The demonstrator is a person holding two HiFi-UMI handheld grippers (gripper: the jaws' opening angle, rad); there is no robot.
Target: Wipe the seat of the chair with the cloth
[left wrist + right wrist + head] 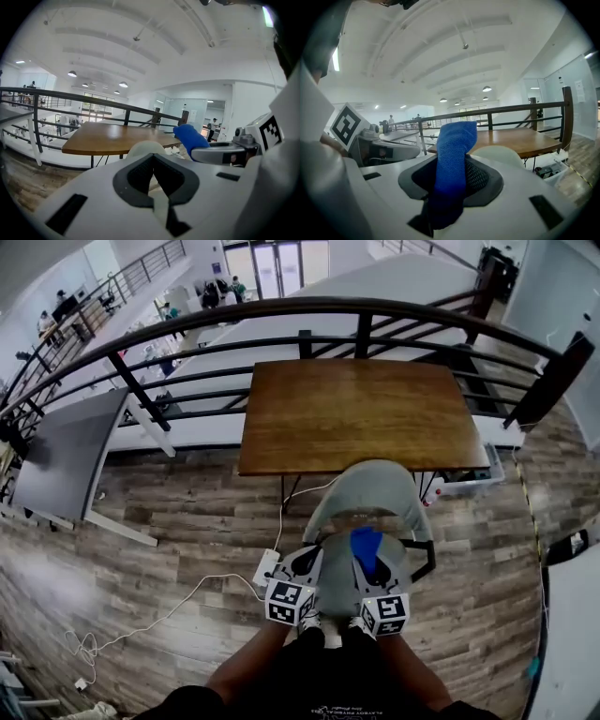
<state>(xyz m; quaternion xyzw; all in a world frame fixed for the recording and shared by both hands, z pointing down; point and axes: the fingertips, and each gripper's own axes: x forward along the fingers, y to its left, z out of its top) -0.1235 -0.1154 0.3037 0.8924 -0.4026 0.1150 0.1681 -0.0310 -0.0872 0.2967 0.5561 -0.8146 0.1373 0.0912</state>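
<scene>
The grey chair (367,489) stands tucked at the wooden table (358,412), its back toward the table. Both grippers hover over its seat, which they mostly hide. My right gripper (369,568) is shut on a blue cloth (365,547). In the right gripper view the cloth (452,159) sticks up from between the jaws, with the chair back (500,153) beyond. My left gripper (306,564) is beside it, shut and holding nothing (153,165). From the left gripper view, the cloth (190,137) and chair back (145,148) show ahead.
A black metal railing (328,307) runs behind the table, with a drop beyond it. A white power strip (266,568) with its cable lies on the wood floor to the chair's left. A grey panel (66,454) leans at the far left. A white box (469,486) sits under the table's right end.
</scene>
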